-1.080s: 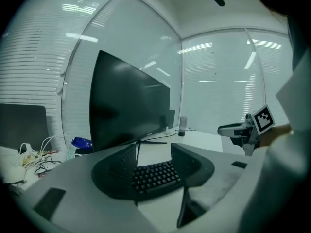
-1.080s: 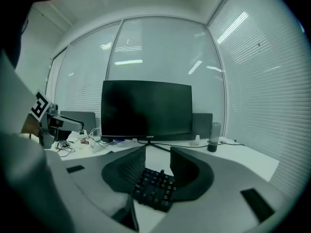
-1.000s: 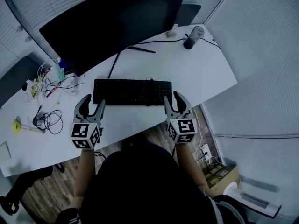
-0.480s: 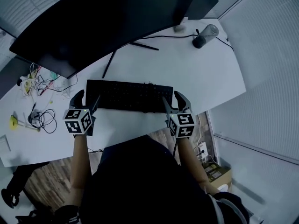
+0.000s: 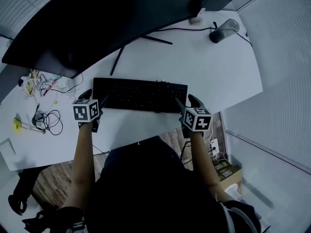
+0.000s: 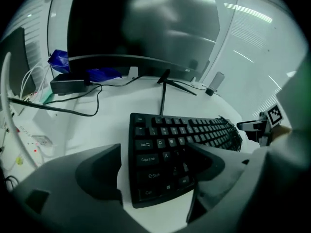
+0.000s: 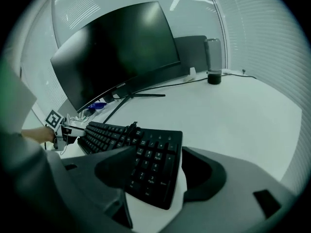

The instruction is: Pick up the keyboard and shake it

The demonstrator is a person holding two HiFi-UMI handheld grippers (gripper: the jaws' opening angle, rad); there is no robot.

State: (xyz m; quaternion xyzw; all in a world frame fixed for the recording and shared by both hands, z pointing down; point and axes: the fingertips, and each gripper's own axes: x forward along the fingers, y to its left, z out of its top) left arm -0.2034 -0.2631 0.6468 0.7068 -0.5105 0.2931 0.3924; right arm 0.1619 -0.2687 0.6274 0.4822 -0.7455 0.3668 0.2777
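Note:
A black keyboard [image 5: 138, 94] lies flat on the white desk [image 5: 209, 76] in front of the monitor. My left gripper [image 5: 95, 97] is at its left end and my right gripper [image 5: 187, 101] at its right end. In the left gripper view the keyboard's left end [image 6: 160, 149] sits between the jaws of the left gripper [image 6: 155, 166], which are opening and do not press on it. In the right gripper view the number-pad end [image 7: 150, 154] sits between the jaws of the right gripper [image 7: 160, 171], also opening, with a gap at the outer jaw.
A large dark monitor [image 5: 112, 18] on a thin stand rises behind the keyboard. A dark cylindrical cup [image 5: 223, 30] stands at the far right corner. Tangled cables [image 5: 46, 120] and small items lie at the left. The desk's front edge runs just under both grippers.
Both grippers have moved forward from the desk's front edge to the keyboard's two ends, and their jaws have spread wider. The keyboard has stayed on the desk.

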